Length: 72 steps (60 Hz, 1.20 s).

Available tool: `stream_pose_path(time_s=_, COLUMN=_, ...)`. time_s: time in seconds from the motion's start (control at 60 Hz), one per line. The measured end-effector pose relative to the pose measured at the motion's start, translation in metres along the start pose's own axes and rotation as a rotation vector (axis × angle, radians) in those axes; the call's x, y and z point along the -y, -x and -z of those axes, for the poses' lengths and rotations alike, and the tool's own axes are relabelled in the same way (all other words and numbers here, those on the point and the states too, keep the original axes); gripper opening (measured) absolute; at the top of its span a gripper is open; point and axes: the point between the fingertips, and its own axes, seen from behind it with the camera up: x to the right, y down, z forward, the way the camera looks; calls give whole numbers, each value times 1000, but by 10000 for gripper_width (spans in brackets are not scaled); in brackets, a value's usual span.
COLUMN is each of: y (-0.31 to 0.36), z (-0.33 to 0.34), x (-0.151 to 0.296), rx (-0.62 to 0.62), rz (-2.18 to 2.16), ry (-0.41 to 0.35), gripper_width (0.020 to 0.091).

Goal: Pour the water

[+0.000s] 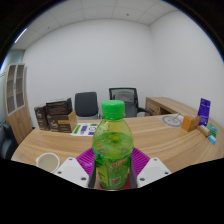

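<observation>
A green plastic bottle (113, 145) with a green cap and a yellow-green label stands upright between my fingers, held above the wooden table (150, 135). My gripper (113, 165) is shut on the bottle, with the magenta pads (140, 160) pressing on its sides at label height. The bottle hides the table just ahead. A white cup (45, 159) sits on the table to the left of the fingers.
Black office chairs (123, 98) stand behind the table. Dark boxes (55, 112) and papers lie at the far left of the table, and a purple box (204, 110) with small items sits at the right. A wooden side desk (172, 104) stands by the wall.
</observation>
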Motion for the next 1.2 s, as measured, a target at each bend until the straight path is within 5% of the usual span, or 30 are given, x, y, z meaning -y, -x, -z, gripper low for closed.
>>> stream_pose_path(time_s=0.133, y=1, z=6, x=-1, rx=24, rz=-4, ry=-19, gripper_width=522)
stream_pose_path(time_s=0.25, y=5, z=1, x=-6, rx=34, rz=-36, ry=36, gripper_width=559)
stream_pose_path(time_s=0.383, y=5, z=17, x=-24, rx=18, rz=3, ry=126, gripper_width=873)
stream_pose_path(time_s=0.75, y=7, z=149, x=-35, rx=-66, rz=-1, ry=240, gripper_width=854)
stream_pose_path(time_s=1.2, y=37, z=253, x=43, rx=-109, rz=-4, ry=166, gripper_width=850)
